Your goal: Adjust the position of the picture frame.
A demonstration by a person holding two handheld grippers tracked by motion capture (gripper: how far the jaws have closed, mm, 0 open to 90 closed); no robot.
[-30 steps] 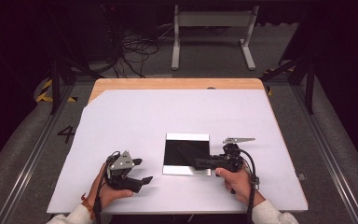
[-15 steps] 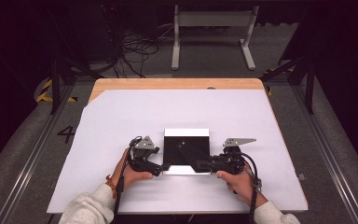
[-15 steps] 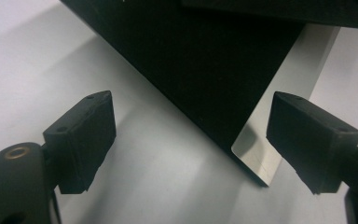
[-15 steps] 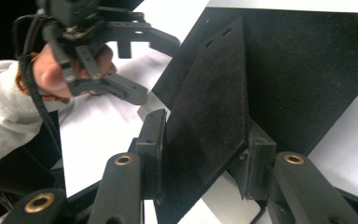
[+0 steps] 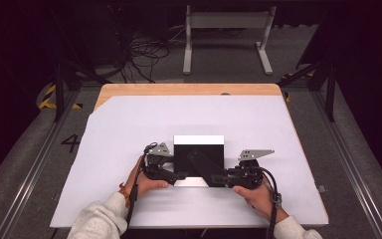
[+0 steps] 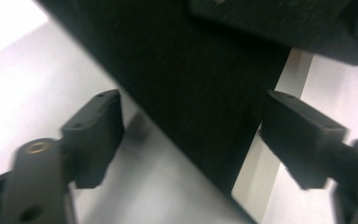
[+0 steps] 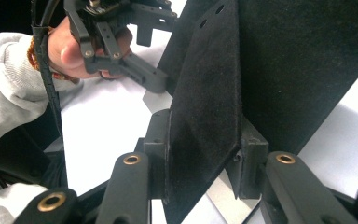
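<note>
A black felt-like sheet [image 5: 199,155] lies flat on the white table cover, with a white strip [image 5: 199,140] showing at its far edge and another at its near edge. My right gripper [image 5: 220,178] is shut on the sheet's near right corner [image 7: 205,116] and holds it up as a folded flap [image 5: 205,163]. My left gripper [image 5: 180,175] is open at the sheet's near left corner. In the left gripper view the sheet's corner [image 6: 191,93] sits between the spread fingers [image 6: 95,135], over the white strip [image 6: 261,172]. The left gripper [image 7: 144,74] also appears in the right gripper view.
The white cover [image 5: 129,129] spans most of the wooden table [image 5: 179,89], with bare room to the left, right and beyond the sheet. A metal frame [image 5: 229,35] and cables [image 5: 139,50] stand on the floor behind the table. Rails run along both sides.
My left gripper has moved right, from the near left of the table to the sheet's near left corner. The right gripper has lifted the near right corner into a diagonal flap.
</note>
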